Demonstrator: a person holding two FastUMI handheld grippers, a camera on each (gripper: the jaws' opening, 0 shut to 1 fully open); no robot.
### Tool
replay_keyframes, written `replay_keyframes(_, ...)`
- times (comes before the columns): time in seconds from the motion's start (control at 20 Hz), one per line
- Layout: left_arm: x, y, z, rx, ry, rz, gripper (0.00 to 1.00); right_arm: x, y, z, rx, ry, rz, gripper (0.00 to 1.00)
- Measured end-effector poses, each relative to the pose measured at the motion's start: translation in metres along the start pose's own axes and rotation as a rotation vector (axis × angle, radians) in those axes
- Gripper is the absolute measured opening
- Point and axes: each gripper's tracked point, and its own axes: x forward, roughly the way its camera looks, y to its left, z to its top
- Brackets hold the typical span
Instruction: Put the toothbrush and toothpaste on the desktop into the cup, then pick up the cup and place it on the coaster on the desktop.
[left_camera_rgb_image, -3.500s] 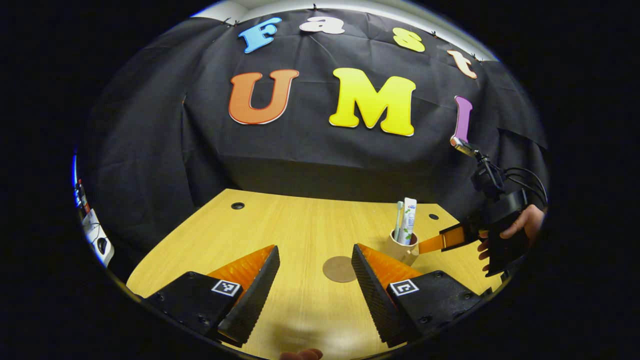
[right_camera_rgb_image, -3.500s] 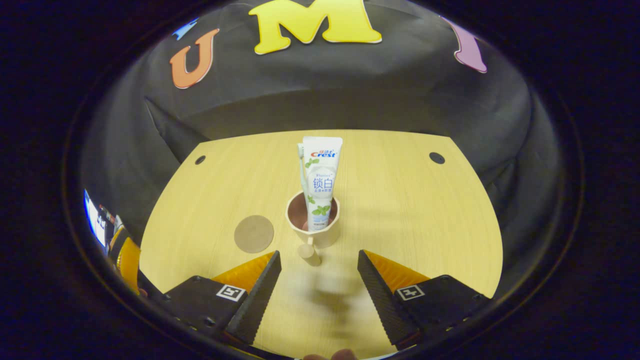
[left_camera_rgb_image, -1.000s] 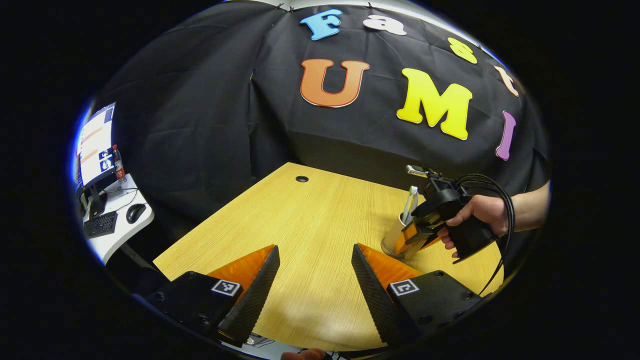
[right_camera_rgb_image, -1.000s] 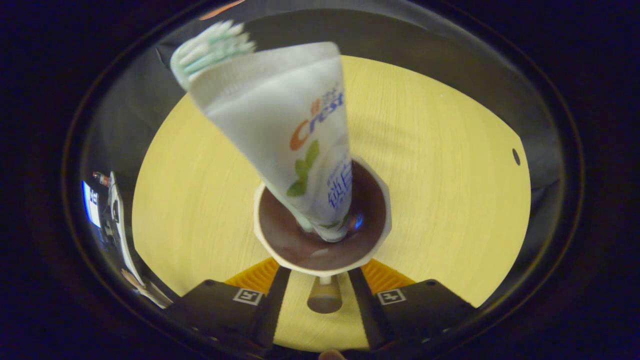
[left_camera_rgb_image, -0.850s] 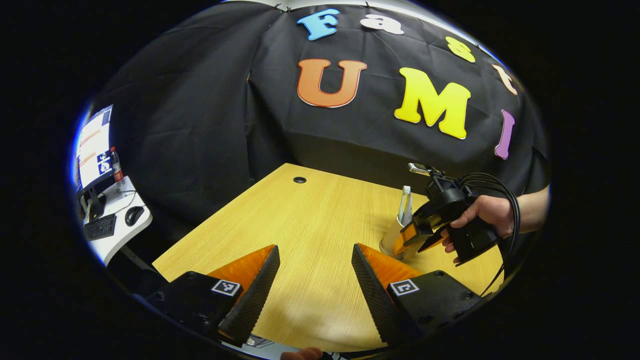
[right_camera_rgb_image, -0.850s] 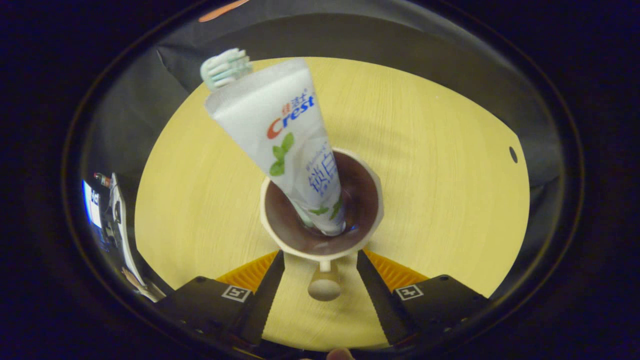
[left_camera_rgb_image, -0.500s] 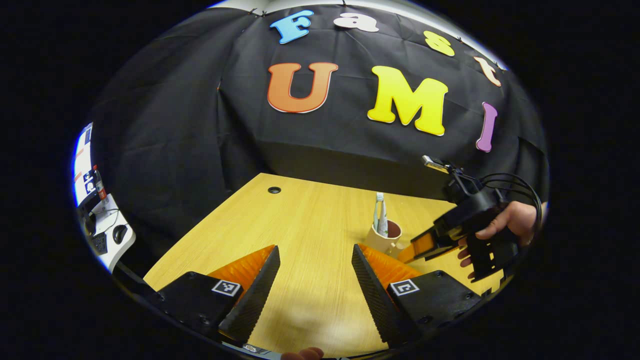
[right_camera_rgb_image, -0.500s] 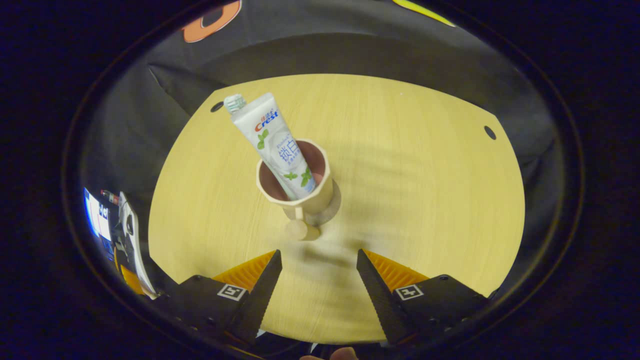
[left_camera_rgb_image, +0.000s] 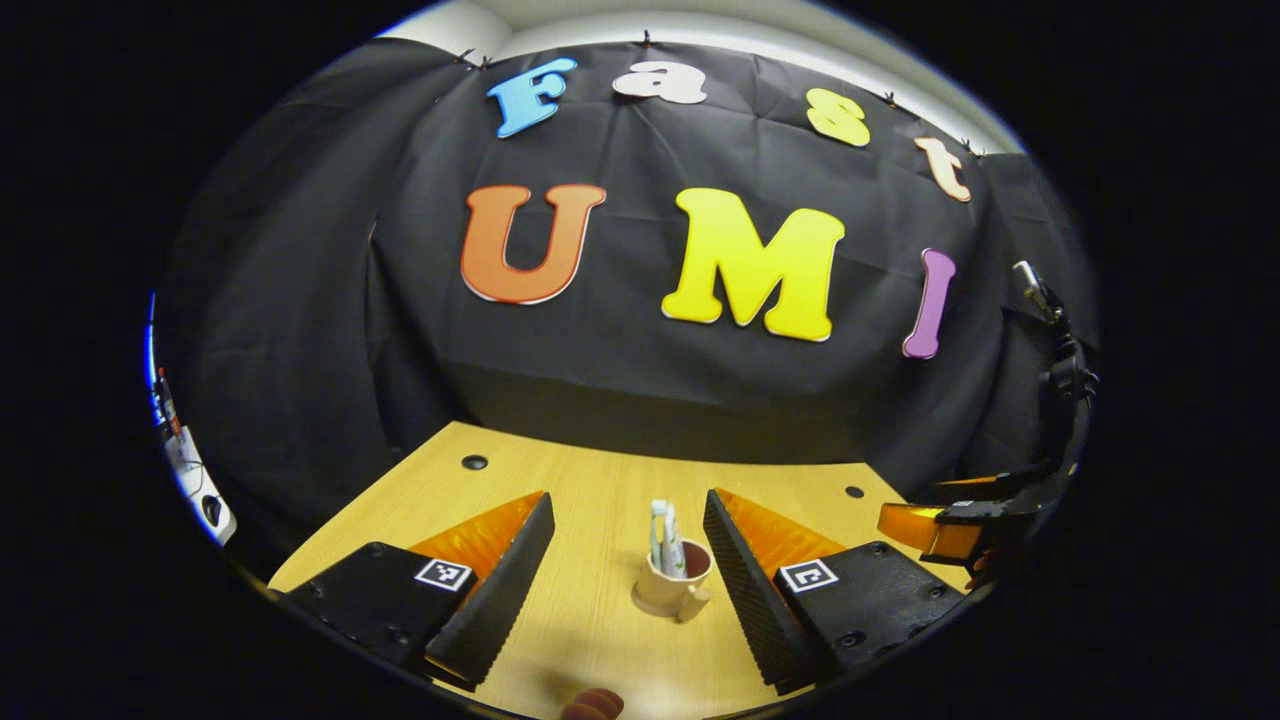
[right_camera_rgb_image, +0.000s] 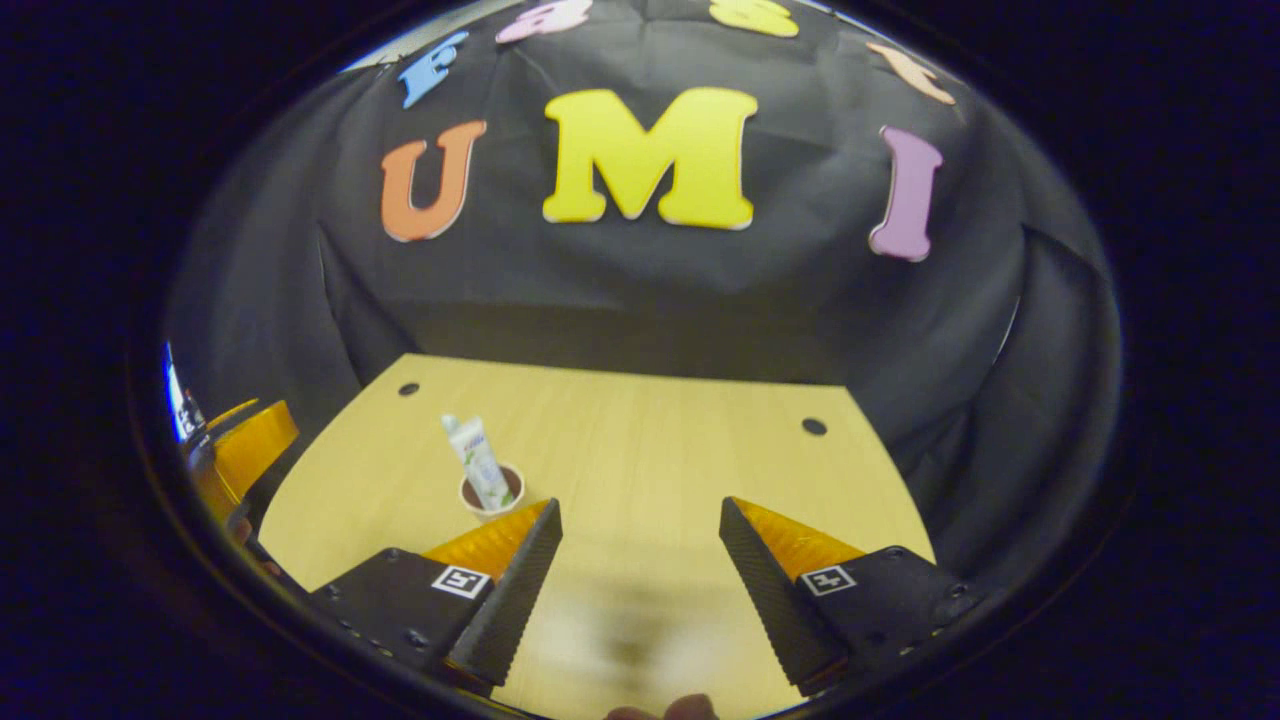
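Nearest you in the left gripper view, your left gripper (left_camera_rgb_image: 625, 560) hung low over the near edge of the tabletop (left_camera_rgb_image: 590, 490), jaws wide and holding nothing. The cup (left_camera_rgb_image: 672, 588) stood upright on the wood in the gap between its fingers, touching neither, handle turned toward you and to the right. The toothbrush (left_camera_rgb_image: 657, 533) and toothpaste (left_camera_rgb_image: 673, 545) stood side by side in the cup, leaning slightly. You could not tell from here whether the coaster lay beneath the cup.

Off toward the tabletop's right edge, your right gripper (left_camera_rgb_image: 945, 525) showed its orange fingers, well apart from the cup; how wide they stood was unclear from that angle.

In the right gripper view, your right gripper (right_camera_rgb_image: 640, 555) had its jaws wide and empty above the near edge of the tabletop (right_camera_rgb_image: 680, 450). The cup (right_camera_rgb_image: 490, 497) sat just beyond its left finger, with the toothpaste (right_camera_rgb_image: 477, 461) tilted in it. Farther back, two cable holes (right_camera_rgb_image: 814, 426) marked the far corners.
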Motion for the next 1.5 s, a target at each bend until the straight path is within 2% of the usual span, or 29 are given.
replay_keyframes(0.05,-0.002,-0.01,0.011,0.004,-0.017,-0.017,0.95,-0.008,-0.004,0.01,0.006,-0.065,-0.01,0.94)
replay_keyframes(0.1,-0.002,-0.019,0.022,0.01,-0.033,-0.033,0.96,-0.014,-0.006,0.018,0.011,-0.118,-0.013,0.96)
replay_keyframes(0.2,-0.005,-0.035,0.036,0.032,-0.075,-0.053,0.96,-0.015,-0.009,0.024,0.014,-0.174,-0.022,0.94)
replay_keyframes(0.25,-0.005,-0.041,0.039,0.046,-0.086,-0.06,0.95,-0.017,-0.011,0.024,0.015,-0.176,-0.031,0.96)
replay_keyframes(0.5,-0.007,-0.059,0.03,0.051,-0.079,-0.072,0.95,-0.022,-0.012,0.023,0.036,-0.153,-0.046,0.96)
replay_keyframes(1.25,-0.008,-0.054,0.023,0.064,-0.058,-0.042,0.95,-0.023,-0.013,0.029,0.022,-0.19,-0.029,0.96)
replay_keyframes(1.3,-0.008,-0.053,0.024,0.064,-0.057,-0.041,0.96,-0.024,-0.013,0.029,0.02,-0.189,-0.029,0.94)
replay_keyframes(1.5,-0.007,-0.049,0.026,0.078,-0.056,-0.031,0.95,-0.024,-0.013,0.032,0.021,-0.205,-0.031,0.96)
